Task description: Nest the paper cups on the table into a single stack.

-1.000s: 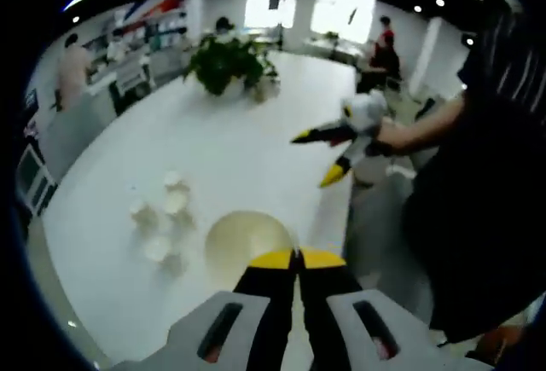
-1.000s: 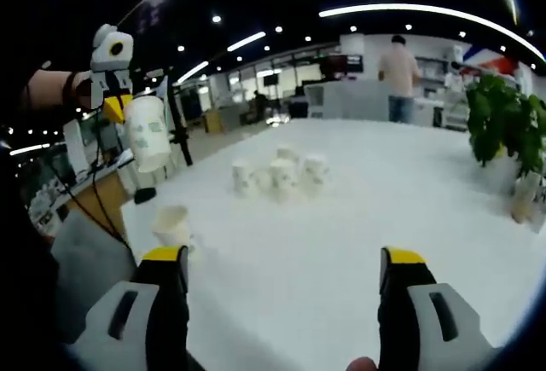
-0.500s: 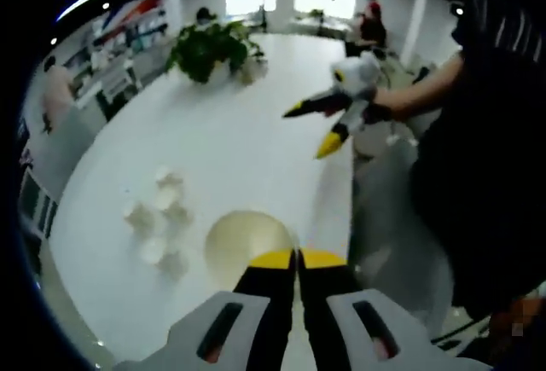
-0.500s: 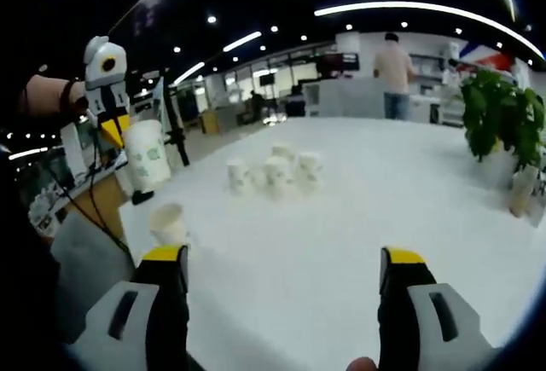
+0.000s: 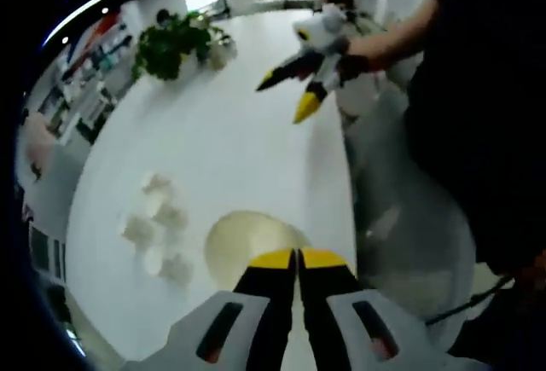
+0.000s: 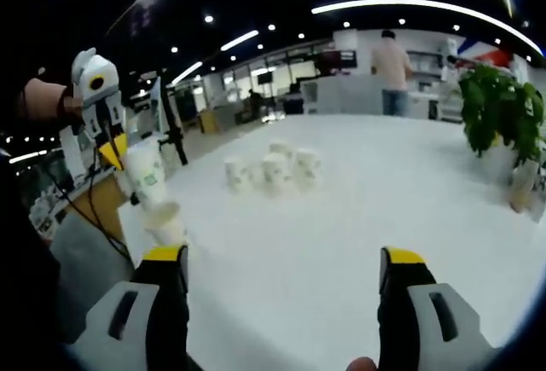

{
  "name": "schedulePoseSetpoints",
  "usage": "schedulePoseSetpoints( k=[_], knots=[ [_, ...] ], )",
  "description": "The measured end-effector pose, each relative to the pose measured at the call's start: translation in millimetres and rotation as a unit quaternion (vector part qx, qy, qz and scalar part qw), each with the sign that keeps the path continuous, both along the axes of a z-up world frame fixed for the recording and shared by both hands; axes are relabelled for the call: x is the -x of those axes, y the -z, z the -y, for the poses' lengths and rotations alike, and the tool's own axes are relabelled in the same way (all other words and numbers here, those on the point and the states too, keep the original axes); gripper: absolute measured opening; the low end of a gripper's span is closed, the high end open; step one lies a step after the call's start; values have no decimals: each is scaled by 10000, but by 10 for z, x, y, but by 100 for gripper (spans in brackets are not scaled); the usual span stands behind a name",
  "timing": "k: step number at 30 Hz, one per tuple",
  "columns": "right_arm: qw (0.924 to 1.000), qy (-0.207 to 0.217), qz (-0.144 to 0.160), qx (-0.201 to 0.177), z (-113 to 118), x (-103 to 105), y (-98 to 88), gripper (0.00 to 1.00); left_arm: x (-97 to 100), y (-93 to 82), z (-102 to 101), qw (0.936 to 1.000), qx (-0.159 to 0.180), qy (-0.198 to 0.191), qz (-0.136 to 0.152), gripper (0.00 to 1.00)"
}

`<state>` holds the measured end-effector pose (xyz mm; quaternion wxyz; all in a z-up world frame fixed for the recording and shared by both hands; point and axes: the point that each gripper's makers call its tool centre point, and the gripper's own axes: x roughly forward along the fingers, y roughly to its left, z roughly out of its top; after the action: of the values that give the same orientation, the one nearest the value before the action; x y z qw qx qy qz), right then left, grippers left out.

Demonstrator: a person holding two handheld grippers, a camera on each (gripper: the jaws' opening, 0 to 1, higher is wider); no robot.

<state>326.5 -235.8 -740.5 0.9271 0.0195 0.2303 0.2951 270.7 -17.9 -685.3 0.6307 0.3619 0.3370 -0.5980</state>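
**A:** Where are the paper cups right now?

**B:** One paper cup [image 6: 147, 176] is pinched by its rim in the left gripper [image 6: 113, 151], held above a second cup [image 6: 165, 223] that stands near the corner of the white table [image 6: 341, 217]. A cluster of cups [image 6: 271, 170] stands further in, well apart from those two.

**A:** And the other claw?

**B:** The right gripper [image 6: 286, 269] hovers over the table with its jaws spread wide, holding nothing.

**A:** How would these cups handle?

**B:** Light and thin-walled, I'd judge, so easy to crush or tip over. A gentle pinch on the rim looks safest.

**A:** Do the views differ?

**B:** Yes. The left gripper view looks down into the held cup's open mouth, with the yellow tips pressed together on the rim. It also shows the right gripper from outside, in a hand. The right gripper view shows the cup's side and the cup beneath it. A potted plant [image 6: 499, 119] sits at the table's far side.
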Motion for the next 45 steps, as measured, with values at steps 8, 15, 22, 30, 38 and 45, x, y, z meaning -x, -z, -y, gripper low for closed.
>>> schedulePoseSetpoints(
  k=[8, 15, 22, 30, 38, 45],
  knots=[
    [10000, 1, -27, -3, -2, -1, 18, 91, 25, 142, -88, 9981, -315, 496, 192, 0],
    [9999, -88, -16, 90, -25, 23, 41, 91, 22, 169, -53, 9961, -283, 762, 349, 0],
    [9999, -105, -33, 69, -49, 28, 50, 91, 43, 235, -29, 9936, -369, 993, 380, 0],
    [9998, -138, -51, 109, -57, 41, 66, 91, 50, 309, -26, 9899, -483, 1252, 463, 0],
    [9998, -121, -71, 108, -45, 42, 79, 91, 40, 390, 1, 9874, -555, 1394, 499, 0],
    [9999, -79, -105, 90, -28, 50, 104, 90, 36, 460, 25, 9872, -635, 1400, 418, 0]
  ],
)
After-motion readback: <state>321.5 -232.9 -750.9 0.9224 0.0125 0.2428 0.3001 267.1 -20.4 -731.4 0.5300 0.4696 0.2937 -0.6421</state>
